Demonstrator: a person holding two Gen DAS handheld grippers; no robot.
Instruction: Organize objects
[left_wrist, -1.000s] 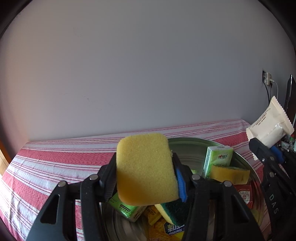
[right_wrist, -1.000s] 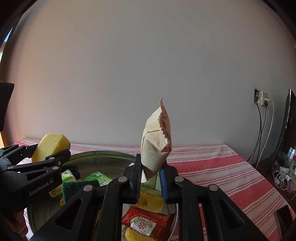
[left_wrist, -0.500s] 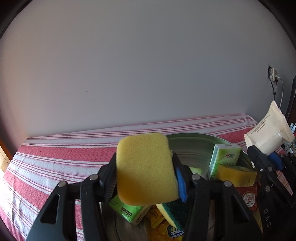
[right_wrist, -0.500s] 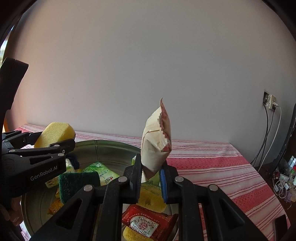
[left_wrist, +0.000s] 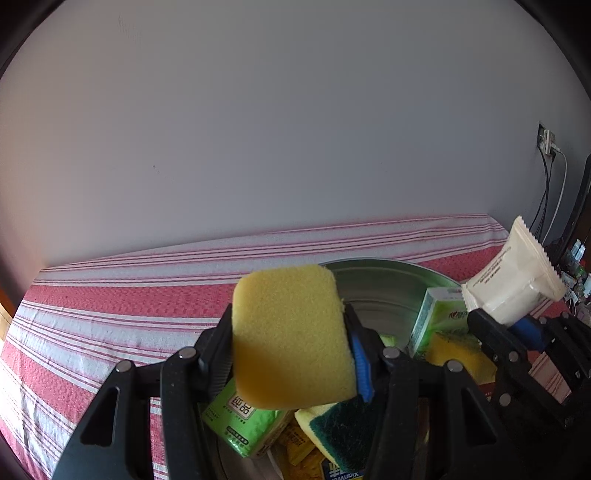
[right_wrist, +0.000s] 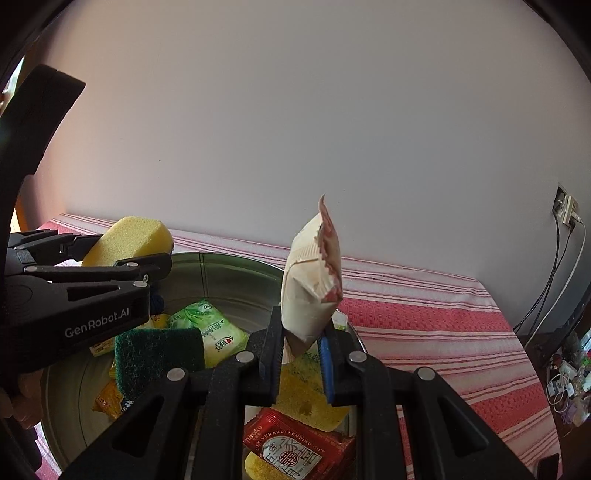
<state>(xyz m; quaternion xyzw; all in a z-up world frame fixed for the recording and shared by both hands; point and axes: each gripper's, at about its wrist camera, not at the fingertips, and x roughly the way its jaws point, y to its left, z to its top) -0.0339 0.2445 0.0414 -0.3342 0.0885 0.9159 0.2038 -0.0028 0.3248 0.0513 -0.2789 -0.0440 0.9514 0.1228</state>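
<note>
My left gripper (left_wrist: 291, 347) is shut on a yellow sponge (left_wrist: 291, 336) and holds it above the left part of a round metal basin (left_wrist: 384, 284). It also shows in the right wrist view (right_wrist: 122, 258), with the sponge (right_wrist: 129, 240) in it. My right gripper (right_wrist: 301, 343) is shut on a white snack packet (right_wrist: 310, 288) and holds it upright above the basin's (right_wrist: 229, 269) right part. In the left wrist view that packet (left_wrist: 513, 280) and the right gripper (left_wrist: 509, 328) are at the right.
The basin holds green tissue packs (right_wrist: 210, 328), a green-backed sponge (right_wrist: 159, 354), a yellow sponge (right_wrist: 306, 395), a red packet (right_wrist: 295, 450) and small yellow packets (left_wrist: 295, 450). It stands on a red and white striped cloth (left_wrist: 129, 306). A wall socket with cables (right_wrist: 565, 210) is at the right.
Both grippers have risen and tilted slightly, still holding the sponge and the packet. The basin sits lower in the left wrist view; the left gripper looms larger in the right wrist view.
</note>
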